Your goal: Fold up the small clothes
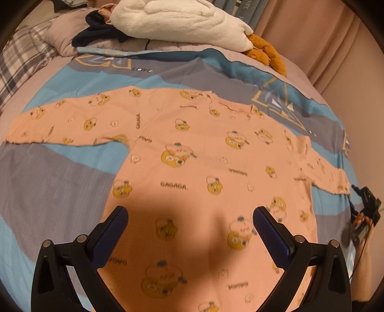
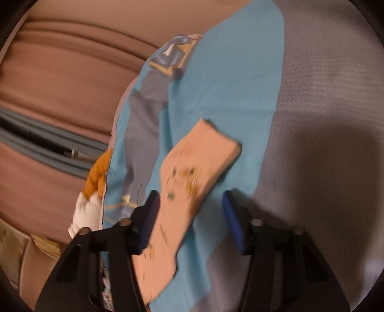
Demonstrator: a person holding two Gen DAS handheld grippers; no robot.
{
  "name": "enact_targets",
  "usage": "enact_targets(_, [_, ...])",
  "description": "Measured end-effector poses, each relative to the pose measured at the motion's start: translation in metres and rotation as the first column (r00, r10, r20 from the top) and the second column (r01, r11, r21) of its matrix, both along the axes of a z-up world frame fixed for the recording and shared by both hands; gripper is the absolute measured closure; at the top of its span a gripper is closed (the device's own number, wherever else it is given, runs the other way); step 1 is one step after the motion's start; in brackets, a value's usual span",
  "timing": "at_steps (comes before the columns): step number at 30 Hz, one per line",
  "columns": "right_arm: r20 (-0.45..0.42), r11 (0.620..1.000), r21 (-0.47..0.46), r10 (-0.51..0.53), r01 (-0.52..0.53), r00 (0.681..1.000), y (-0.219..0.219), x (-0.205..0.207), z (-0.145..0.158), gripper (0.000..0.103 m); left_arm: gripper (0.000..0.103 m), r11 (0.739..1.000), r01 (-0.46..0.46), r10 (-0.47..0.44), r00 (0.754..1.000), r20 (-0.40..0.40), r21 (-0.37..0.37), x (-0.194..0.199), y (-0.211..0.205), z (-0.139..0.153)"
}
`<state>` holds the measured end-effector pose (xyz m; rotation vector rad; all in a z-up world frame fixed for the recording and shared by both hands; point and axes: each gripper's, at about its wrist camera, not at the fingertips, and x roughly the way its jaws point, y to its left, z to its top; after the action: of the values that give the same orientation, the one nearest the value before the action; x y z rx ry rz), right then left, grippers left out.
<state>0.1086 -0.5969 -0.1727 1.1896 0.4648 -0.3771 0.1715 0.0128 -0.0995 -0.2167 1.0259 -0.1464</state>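
Note:
A small peach long-sleeved top (image 1: 192,153) with yellow duck prints and "GAGAGA" lettering lies flat on the bed, both sleeves spread out. My left gripper (image 1: 190,213) is open and empty, hovering over the lower body of the top. My right gripper (image 2: 190,199) is open over the end of the right sleeve (image 2: 192,172), which lies between its jaws, not pinched. The right gripper also shows at the right edge of the left wrist view (image 1: 366,208), just past the sleeve cuff.
The top lies on a blue and grey bedspread (image 1: 60,172). A white and orange plush toy (image 1: 182,21), a dark garment (image 1: 100,31) and a plaid pillow (image 1: 21,57) are at the far end. Pink curtains (image 2: 60,79) hang beside the bed.

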Motion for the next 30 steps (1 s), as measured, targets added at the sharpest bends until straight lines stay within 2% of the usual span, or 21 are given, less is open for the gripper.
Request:
enact_targets(3, [0.037, 0.998, 0.056, -0.032, 0.030, 0.999, -0.018, 0.009, -0.013, 0.078, 0.000, 1.000, -0.016, 0.016, 1.000, -0.004, 0.008, 0.008, 0.000, -0.003])
enact_targets(5, [0.058, 0.995, 0.084, -0.050, 0.045, 0.997, -0.027, 0.011, -0.019, 0.085, 0.000, 1.000, -0.025, 0.025, 1.000, -0.012, 0.013, 0.013, 0.001, -0.006])
enact_targets(6, [0.060, 0.995, 0.086, -0.051, 0.046, 0.997, -0.032, 0.012, -0.019, 0.092, 0.000, 0.999, -0.029, 0.029, 0.999, -0.015, 0.014, 0.014, 0.002, -0.007])
enact_targets(7, [0.048, 0.996, 0.073, -0.051, 0.047, 0.998, -0.034, 0.015, -0.018, 0.093, 0.000, 0.999, -0.033, 0.033, 0.999, -0.021, 0.013, 0.015, 0.003, -0.009])
enact_targets(9, [0.013, 0.999, 0.018, -0.040, 0.039, 0.999, -0.030, 0.016, -0.010, 0.094, 0.000, 0.999, -0.042, 0.042, 0.999, -0.032, 0.008, 0.018, 0.006, -0.011])
enact_targets(12, [-0.001, 0.992, -0.125, 0.028, -0.028, 1.000, -0.013, 0.025, 0.021, 0.095, 0.000, 0.998, -0.063, 0.063, 0.997, -0.050, -0.003, 0.021, 0.014, -0.014])
enact_targets(15, [-0.013, 0.956, -0.256, 0.147, -0.145, 0.989, 0.021, 0.045, 0.069, 0.095, 0.000, 0.996, -0.086, 0.084, 0.995, -0.059, -0.035, 0.020, 0.024, -0.014])
enact_targets(17, [-0.020, 0.926, -0.310, 0.220, -0.215, 0.975, 0.046, 0.056, 0.098, 0.095, 0.000, 0.993, -0.105, 0.101, 0.993, -0.060, -0.062, 0.019, 0.035, -0.011])
enact_targets(20, [-0.058, 0.838, -0.425, 0.353, -0.343, 0.934, 0.112, 0.084, 0.150, 0.095, 0.000, 0.987, -0.134, 0.130, 0.990, -0.048, -0.088, 0.013, 0.052, -0.005])
enact_targets(23, [-0.093, 0.754, -0.494, 0.450, -0.433, 0.888, 0.172, 0.108, 0.177, 0.095, 0.000, 0.980, -0.168, 0.164, 0.986, -0.042, -0.107, 0.007, 0.073, -0.002])
enact_targets(25, [-0.138, 0.656, -0.564, 0.524, -0.501, 0.841, 0.229, 0.122, 0.194, 0.095, 0.000, 0.976, -0.188, 0.184, 0.982, -0.041, -0.113, 0.003, 0.085, -0.002])
enact_targets(26, [-0.172, 0.592, -0.604, 0.557, -0.534, 0.813, 0.263, 0.130, 0.200, 0.095, 0.000, 0.973, -0.200, 0.197, 0.980, -0.041, -0.113, 0.001, 0.093, -0.001])
enact_targets(29, [-0.274, 0.436, -0.673, 0.603, -0.598, 0.749, 0.334, 0.144, 0.196, 0.095, 0.000, 0.966, -0.232, 0.229, 0.972, -0.044, -0.114, -0.004, 0.115, -0.004])
enact_targets(30, [-0.327, 0.365, -0.685, 0.619, -0.631, 0.714, 0.367, 0.153, 0.186, 0.095, 0.000, 0.963, -0.243, 0.239, 0.970, -0.046, -0.114, -0.006, 0.123, -0.005])
